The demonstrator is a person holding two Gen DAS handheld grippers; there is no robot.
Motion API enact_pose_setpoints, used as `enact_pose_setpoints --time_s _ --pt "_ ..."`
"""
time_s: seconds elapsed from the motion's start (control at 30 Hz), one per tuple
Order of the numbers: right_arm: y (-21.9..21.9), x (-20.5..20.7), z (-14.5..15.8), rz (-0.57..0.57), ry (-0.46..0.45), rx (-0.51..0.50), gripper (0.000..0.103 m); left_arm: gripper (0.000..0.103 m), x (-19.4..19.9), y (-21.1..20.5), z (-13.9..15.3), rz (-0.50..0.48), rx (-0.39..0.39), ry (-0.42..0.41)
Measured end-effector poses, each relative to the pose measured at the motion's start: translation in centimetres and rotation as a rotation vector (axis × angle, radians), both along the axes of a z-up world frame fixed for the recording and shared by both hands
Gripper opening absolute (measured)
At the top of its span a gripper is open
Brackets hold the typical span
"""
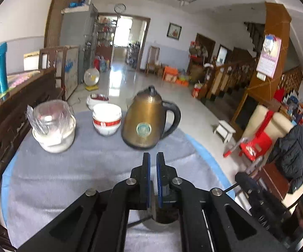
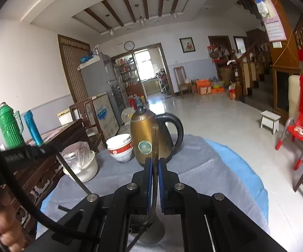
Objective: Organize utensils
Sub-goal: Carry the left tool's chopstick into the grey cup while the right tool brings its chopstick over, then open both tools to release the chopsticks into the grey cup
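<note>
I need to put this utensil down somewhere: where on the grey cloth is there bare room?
The grey cloth lies bare between the left gripper and the back row. That row is crowded: wrapped jar in its white bowl, stacked bowls, kettle. Right of the kettle, bare cloth runs to the blue edge.

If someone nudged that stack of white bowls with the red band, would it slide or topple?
The bowls are nested and sit low, so they would probably slide, not tip. The grey cloth under them may drag and bunch. They look ceramic, so likely heavy and breakable.
</note>
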State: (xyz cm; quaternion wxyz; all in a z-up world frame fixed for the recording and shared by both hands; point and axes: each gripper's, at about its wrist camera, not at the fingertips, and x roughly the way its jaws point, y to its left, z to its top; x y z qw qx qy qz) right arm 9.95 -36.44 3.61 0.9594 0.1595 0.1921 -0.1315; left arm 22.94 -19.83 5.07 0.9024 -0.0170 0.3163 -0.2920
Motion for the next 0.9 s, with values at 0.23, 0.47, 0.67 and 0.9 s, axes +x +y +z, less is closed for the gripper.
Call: enact_pose_setpoints --time_s 0.23,0.47,0.67,0.9 --pt "-2.0 -1.1 -1.3 0.116 -0.012 0.248 0.009 0.040 -2.1 2.0 0.9 -0.001 0.020 -0.054" --pt "-2.9 -5.3 -1.3 0.069 -0.146 0.351 0.054 0.062 -5.3 6.5 2.4 0.082 0.038 -0.173" --pt "-2.3 -8.5 -1.0 -0.008 -0.173 0.307 0.054 0.077 -7.0 10.5 1.1 0.163 0.090 -0.190" --pt "-0.9 -9.8 -2.8 -0.006 -0.079 0.293 0.054 0.078 -7.3 14.0 -3.7 0.210 0.195 -0.103"
